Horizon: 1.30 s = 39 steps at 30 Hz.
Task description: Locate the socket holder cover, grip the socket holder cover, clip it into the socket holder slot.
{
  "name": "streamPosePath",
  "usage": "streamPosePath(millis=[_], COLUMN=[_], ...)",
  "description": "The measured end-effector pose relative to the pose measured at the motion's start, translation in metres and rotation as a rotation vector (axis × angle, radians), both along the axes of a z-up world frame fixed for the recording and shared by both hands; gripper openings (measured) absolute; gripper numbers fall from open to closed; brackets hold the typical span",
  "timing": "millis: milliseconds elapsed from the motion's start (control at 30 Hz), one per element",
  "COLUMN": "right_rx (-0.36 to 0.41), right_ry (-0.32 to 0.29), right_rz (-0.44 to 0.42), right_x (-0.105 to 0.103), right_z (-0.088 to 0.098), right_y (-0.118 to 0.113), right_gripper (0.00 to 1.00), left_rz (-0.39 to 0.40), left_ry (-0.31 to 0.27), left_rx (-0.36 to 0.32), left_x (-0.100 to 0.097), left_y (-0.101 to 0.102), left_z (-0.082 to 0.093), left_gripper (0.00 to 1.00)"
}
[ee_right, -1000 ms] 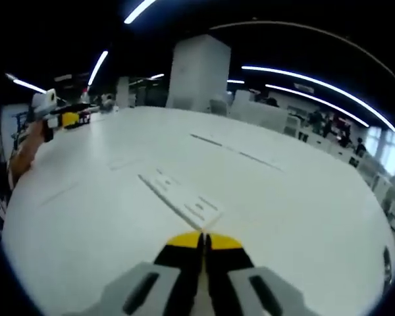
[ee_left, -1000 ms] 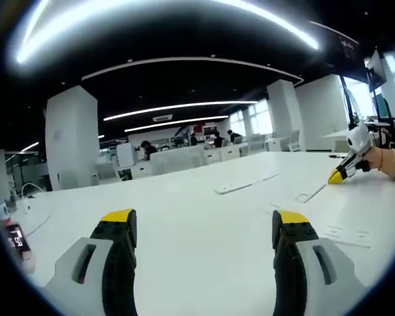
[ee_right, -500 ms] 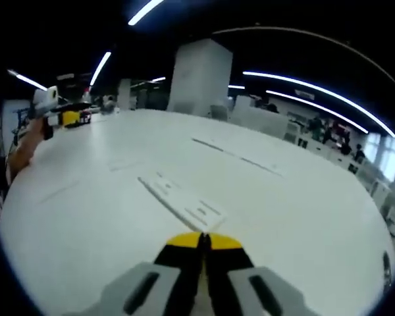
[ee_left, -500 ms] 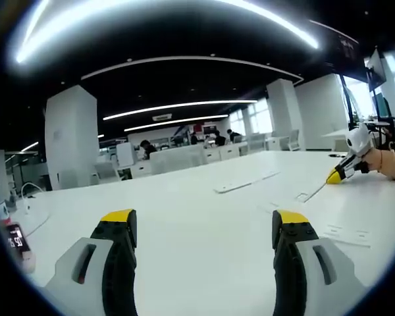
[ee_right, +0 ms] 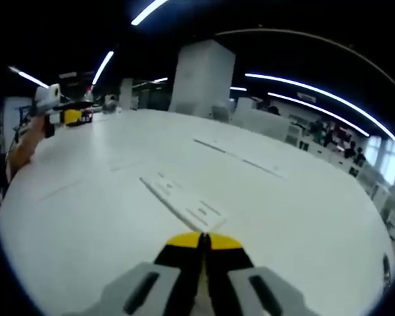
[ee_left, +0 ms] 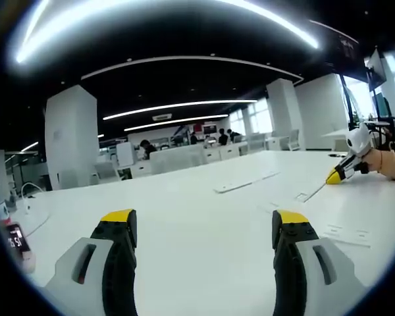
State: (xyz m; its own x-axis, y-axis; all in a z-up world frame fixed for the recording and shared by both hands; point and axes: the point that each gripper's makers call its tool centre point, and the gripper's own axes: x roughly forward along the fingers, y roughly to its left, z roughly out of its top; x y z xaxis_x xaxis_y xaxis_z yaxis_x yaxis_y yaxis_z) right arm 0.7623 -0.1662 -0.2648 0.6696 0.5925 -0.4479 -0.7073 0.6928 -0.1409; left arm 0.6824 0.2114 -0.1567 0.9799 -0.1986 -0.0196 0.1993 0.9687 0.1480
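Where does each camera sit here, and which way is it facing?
Left gripper view: rides the left gripper, low over the white table, facing rows of desks; its jaws stand wide apart, and the right gripper enters at right with a hand.
Right gripper view: rides the right gripper, looking across the table at a flat white strip with slots; its jaws are together, and the left gripper shows at upper left.
Shared: the same table, and each catches the other gripper.

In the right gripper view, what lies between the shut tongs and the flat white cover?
Only bare white table separates the right tongs from the cover, right gripper view.
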Motion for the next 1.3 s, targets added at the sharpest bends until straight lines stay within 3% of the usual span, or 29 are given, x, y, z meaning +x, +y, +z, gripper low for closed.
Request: streamPosePath(millis=[1067,1300], right_rx=[-0.011,0.018], right_ry=[-0.008,-0.023], right_rz=[-0.005,-0.011], right_x=[-0.002,-0.003], right_z=[0.001,0.013], right_y=[0.004,0.003], right_gripper=[0.06,0.07], left_rz=[0.001,-0.001], left_ry=[0.006,0.004], left_rx=[0.002,-0.001], left_x=[-0.002,-0.002], left_y=[-0.001,0.000], left_z=[0.000,0.001], left_gripper=[0.83,0.83])
